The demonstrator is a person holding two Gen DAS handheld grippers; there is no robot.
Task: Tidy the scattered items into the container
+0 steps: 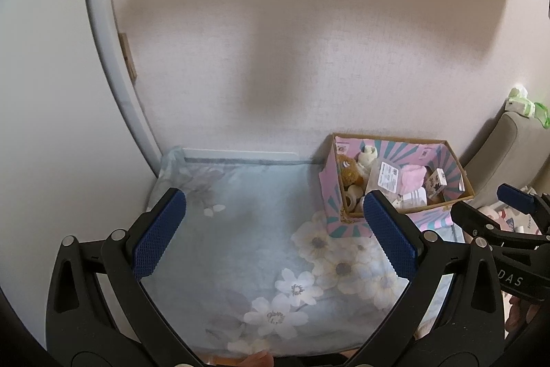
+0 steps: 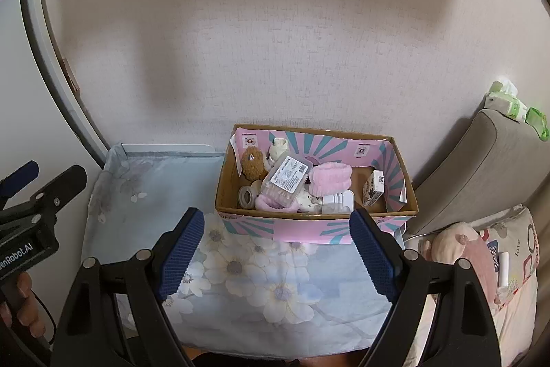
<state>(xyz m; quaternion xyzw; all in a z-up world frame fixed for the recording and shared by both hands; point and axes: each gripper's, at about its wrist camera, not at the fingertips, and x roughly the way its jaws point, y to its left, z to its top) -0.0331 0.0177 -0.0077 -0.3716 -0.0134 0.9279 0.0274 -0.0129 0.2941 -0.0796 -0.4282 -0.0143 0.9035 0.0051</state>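
A pink and teal cardboard box (image 2: pixel 309 226) (image 1: pixel 331 212) stands against the wall on a pale blue flowered cloth (image 2: pixel 275 281) (image 1: pixel 247 229). Inside lie a brown plush toy (image 2: pixel 252 164), a clear plastic case (image 2: pixel 287 179), a pink fluffy cloth (image 2: pixel 330 179), a tape roll (image 2: pixel 246 196) and a small carton (image 2: pixel 373 188). My right gripper (image 2: pixel 276 251) hangs open in front of the box, nothing between its fingers. My left gripper (image 1: pixel 275 234) is open over the bare cloth left of the box, holding nothing. Each gripper shows at the edge of the other's view.
A grey cushion (image 2: pixel 481 174) leans against the wall right of the box, with green and white packets (image 2: pixel 508 105) on top. A pink plush (image 2: pixel 460 246) and a printed pillow (image 2: pixel 515 263) lie at the right. A white door frame (image 1: pixel 103 40) curves up the left.
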